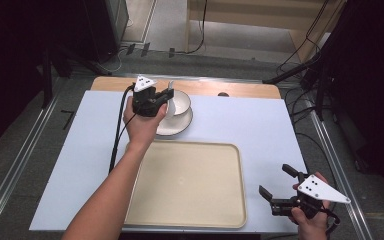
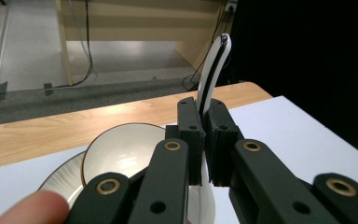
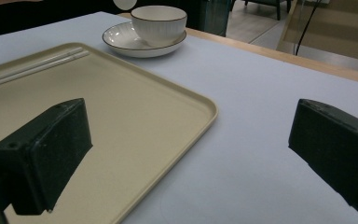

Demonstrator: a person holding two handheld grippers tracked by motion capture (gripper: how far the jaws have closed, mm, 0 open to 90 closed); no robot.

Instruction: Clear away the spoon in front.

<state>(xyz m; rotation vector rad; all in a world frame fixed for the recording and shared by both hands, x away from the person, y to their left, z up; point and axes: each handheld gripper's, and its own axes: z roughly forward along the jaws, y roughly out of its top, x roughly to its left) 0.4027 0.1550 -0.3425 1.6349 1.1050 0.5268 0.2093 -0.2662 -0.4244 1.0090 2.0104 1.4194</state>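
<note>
**Spoon lifted over the bowl**

Spoon (image 2: 213, 70): white, dark stripe along the handle, clamped upright between the left gripper's (image 1: 166, 97) narrow jaws, just above the bowl (image 1: 180, 102) on its plate (image 1: 180, 127) at the table's far side. Judged step: carrying the spoon off; next likely calls for a steady swing toward the tray (image 1: 190, 185), keeping the handle from slipping. Left forearm stretched forward, wrist level. Right gripper (image 1: 276, 184) rests beside the tray, jaws wide, holding nothing.

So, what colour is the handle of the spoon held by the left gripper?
The spoon handle is white with a black stripe, best seen in the left gripper view.
</note>
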